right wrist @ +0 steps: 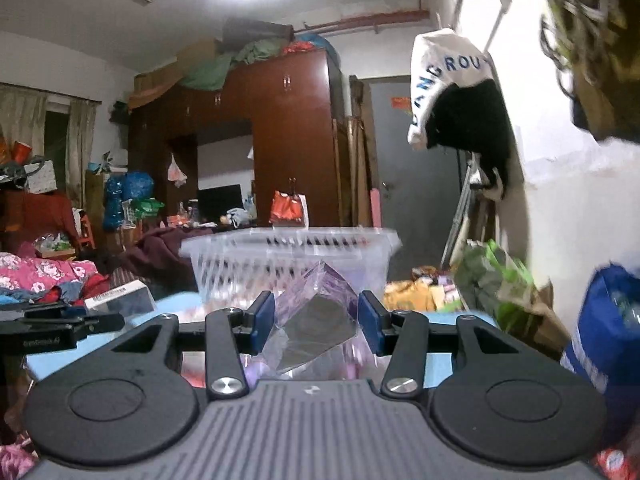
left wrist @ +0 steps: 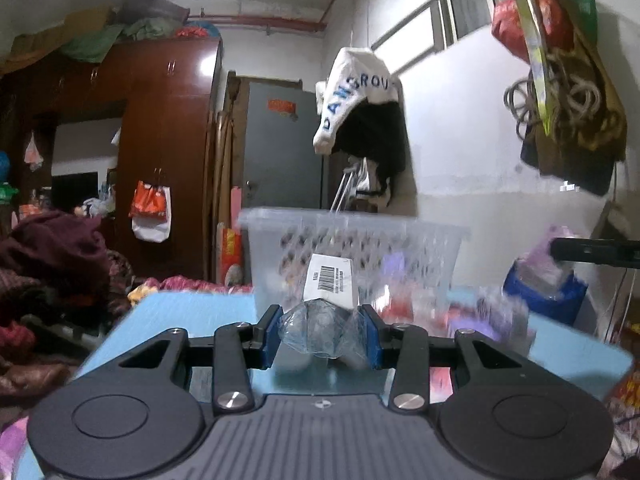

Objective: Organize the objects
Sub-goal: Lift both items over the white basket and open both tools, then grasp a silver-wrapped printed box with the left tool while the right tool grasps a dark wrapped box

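Basket (left wrist: 352, 236) on table (left wrist: 192, 312), apparently behind both held packets.

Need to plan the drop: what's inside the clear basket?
Through the perforated wall of the clear basket, only blurred purple and reddish shapes show. The barcode packet in the left claw covers its middle, so contents stay unclear.

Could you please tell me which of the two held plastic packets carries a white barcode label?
The clear crinkled plastic packet in the left gripper: a white barcode label stands at its top. The right gripper's purple-tinted packet shows none.

Motion blurs the clear basket (left wrist: 352, 240) and packets (left wrist: 472, 312) beside it.
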The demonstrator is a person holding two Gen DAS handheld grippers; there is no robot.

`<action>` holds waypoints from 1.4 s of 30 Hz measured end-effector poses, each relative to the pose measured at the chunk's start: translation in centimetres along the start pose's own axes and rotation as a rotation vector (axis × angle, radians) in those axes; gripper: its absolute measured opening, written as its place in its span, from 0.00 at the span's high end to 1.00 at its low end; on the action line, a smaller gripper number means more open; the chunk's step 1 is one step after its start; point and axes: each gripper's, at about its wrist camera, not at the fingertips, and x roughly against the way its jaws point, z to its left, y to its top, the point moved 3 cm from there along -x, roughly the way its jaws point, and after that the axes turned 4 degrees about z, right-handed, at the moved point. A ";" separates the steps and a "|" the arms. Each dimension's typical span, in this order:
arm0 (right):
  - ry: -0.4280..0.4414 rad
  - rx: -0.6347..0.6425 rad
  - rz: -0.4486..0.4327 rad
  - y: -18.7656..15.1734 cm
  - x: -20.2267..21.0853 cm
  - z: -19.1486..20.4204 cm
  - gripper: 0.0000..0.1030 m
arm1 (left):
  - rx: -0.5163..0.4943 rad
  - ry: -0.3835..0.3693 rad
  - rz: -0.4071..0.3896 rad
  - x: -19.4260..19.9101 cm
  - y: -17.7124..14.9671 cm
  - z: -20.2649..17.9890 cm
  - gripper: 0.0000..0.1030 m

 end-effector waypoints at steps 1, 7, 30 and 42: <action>0.003 0.008 -0.004 1.1 -0.8 0.1 0.52 | 0.005 -0.005 -0.009 -0.3 1.0 0.0 0.56; 0.028 0.006 0.040 6.9 -7.5 0.1 0.52 | 0.015 -0.002 -0.011 -5.6 8.9 0.1 0.56; 0.008 -0.009 0.079 -5.5 -0.7 -0.2 0.00 | 0.044 0.103 0.109 -1.9 0.6 5.6 0.07; -0.056 0.112 0.143 -5.6 -2.7 2.1 0.14 | -0.042 0.170 0.279 -3.8 -1.5 5.4 0.09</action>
